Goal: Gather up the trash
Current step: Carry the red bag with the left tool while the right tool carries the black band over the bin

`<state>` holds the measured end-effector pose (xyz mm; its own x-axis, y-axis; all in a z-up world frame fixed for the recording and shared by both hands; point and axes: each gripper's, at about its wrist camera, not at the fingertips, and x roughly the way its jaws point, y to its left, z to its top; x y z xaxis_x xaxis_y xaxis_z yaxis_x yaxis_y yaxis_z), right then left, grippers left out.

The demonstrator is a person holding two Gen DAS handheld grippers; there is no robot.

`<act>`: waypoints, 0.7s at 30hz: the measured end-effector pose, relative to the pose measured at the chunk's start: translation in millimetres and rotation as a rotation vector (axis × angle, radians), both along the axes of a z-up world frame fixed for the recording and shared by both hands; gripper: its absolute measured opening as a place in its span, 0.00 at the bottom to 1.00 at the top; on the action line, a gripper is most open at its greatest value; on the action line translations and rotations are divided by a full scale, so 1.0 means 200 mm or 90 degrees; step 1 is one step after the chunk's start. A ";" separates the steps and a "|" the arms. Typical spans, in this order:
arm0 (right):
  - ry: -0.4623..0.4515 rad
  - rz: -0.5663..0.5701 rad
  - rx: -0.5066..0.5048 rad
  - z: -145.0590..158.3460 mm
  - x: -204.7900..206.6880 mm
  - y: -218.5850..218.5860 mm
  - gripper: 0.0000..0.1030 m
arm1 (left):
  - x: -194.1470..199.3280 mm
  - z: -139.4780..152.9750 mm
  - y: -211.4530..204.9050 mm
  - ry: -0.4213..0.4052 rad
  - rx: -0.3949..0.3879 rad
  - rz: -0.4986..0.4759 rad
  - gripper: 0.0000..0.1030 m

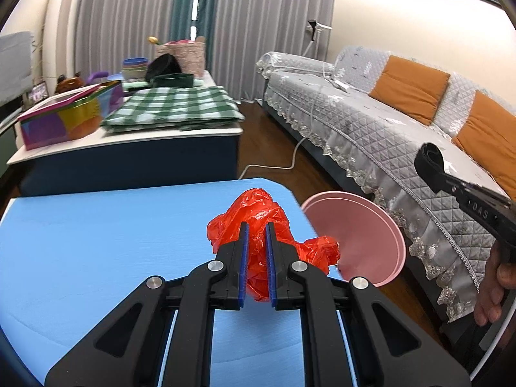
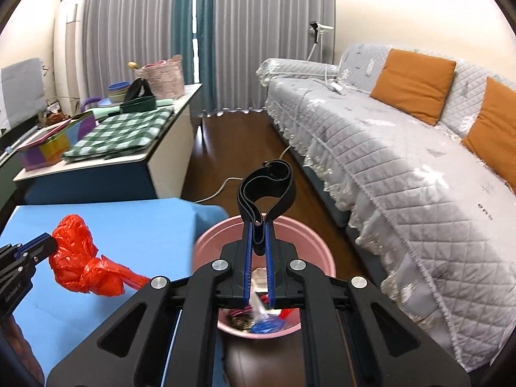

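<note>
Your left gripper (image 1: 257, 230) pinches the crumpled red plastic bag (image 1: 258, 216) above the blue table (image 1: 96, 242); your right gripper (image 2: 259, 229) clamps a black looped strap (image 2: 266, 180) over the pink round bin (image 2: 309, 242); its loop may snag, apparently

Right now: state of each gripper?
Left gripper: shut on the red plastic bag.
Right gripper: shut on the black strap, over the pink bin.

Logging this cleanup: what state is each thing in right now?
Left claw: shut on red plastic bag, lifted above blue table.
Right claw: shut on black strap, over pink bin.
Pink bin: open, trash inside.
</note>
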<state>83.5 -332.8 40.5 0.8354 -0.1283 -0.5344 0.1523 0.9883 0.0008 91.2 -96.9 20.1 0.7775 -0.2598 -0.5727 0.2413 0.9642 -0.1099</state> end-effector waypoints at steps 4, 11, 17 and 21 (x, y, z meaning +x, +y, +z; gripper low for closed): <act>0.006 -0.006 0.005 0.01 0.04 -0.07 0.08 | 0.05 -0.01 -0.10 0.006 0.001 -0.016 0.09; 0.017 -0.018 0.020 0.01 0.12 -0.16 0.08 | 0.15 -0.01 -0.29 0.013 0.004 -0.042 0.09; 0.027 -0.031 0.043 -0.02 0.21 -0.24 0.08 | 0.25 -0.03 -0.42 0.017 0.009 -0.059 0.09; 0.031 -0.032 0.051 -0.04 0.26 -0.26 0.08 | 0.31 -0.06 -0.49 0.024 0.015 -0.068 0.09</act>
<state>135.2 -384.4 32.0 0.8020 -0.1249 -0.5841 0.2034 0.9766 0.0705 153.5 -194.4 8.7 0.7240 -0.3268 -0.6075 0.3392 0.9355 -0.0990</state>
